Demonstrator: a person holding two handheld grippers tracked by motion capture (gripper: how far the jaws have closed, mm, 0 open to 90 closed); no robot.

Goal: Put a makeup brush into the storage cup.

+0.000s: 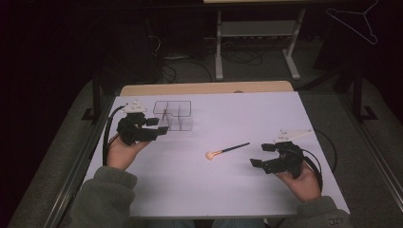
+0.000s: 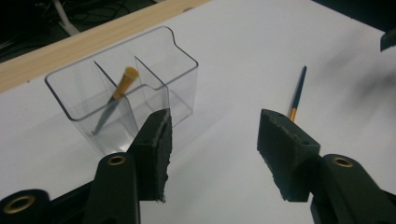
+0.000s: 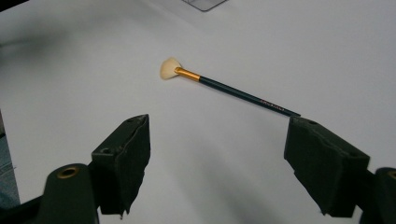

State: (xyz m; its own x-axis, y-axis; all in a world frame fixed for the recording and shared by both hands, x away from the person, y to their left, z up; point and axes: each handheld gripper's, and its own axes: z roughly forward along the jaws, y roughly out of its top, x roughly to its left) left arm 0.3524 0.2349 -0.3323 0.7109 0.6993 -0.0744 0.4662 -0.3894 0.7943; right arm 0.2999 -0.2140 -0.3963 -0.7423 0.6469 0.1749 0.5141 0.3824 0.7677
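My left claw [image 1: 160, 126] is partly open and holds nothing; there is just bare white table [image 1: 247, 118] between its two black pads [image 2: 159, 140]. It sits right beside the clear plastic box [image 2: 140, 88], close to its front wall, but I cannot tell if it touches. The box has thin walls inside that split it into parts, and one small brush [image 2: 116, 95] leans in a middle part with its yellow end up. My right claw [image 1: 259, 154] is wide open too, and it holds nothing and touches nothing. In front of it, out on the table, lies the fan brush [image 3: 224, 86], flat on its side, with a pale fluffy tip, a gold ring and a long dark handle. There is tiny red writing on the handle, but it is too small for me to read. The brush is well apart from the box.
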